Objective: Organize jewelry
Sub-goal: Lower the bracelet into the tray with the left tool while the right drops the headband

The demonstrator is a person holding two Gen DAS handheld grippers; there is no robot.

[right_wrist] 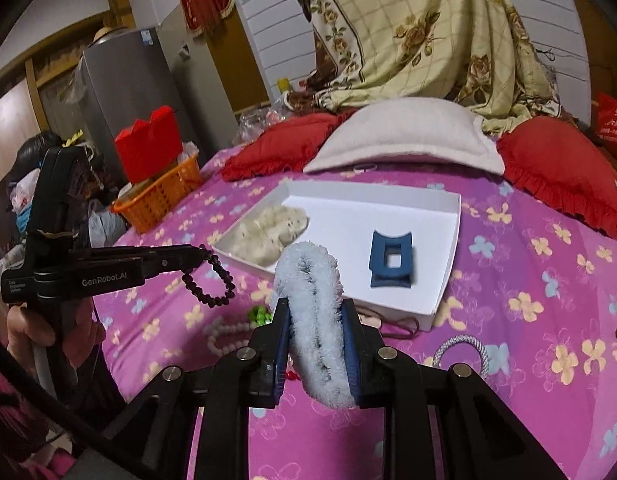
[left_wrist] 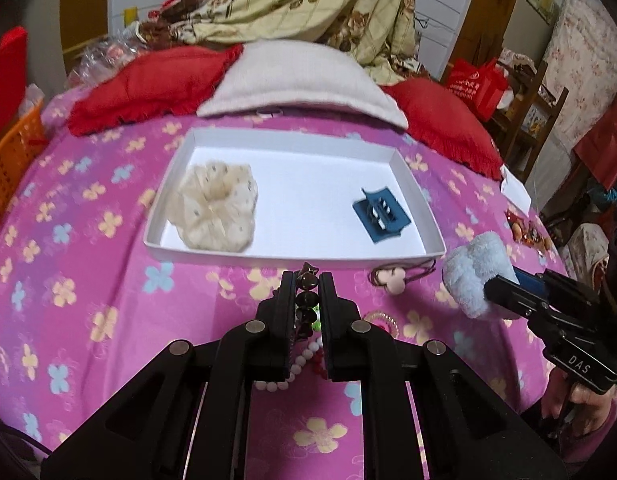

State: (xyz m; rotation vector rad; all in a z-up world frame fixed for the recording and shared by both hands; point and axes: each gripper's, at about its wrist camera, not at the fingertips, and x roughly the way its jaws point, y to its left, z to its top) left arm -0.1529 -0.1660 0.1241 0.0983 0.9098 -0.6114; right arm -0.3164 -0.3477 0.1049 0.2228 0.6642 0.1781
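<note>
My left gripper is shut on a dark beaded bracelet, held above the pink flowered bedspread just before the white tray. From the right wrist view the bracelet dangles as a loop from the left gripper. My right gripper is shut on a fluffy light-blue scrunchie, also seen to the right as a pale tuft. In the tray lie a cream scrunchie and a blue hair claw.
On the bedspread lie a white bead bracelet, green beads, a pink clover hair tie, a silver bangle and a gold ring. An orange basket stands left; red cushions and a pale pillow lie behind the tray.
</note>
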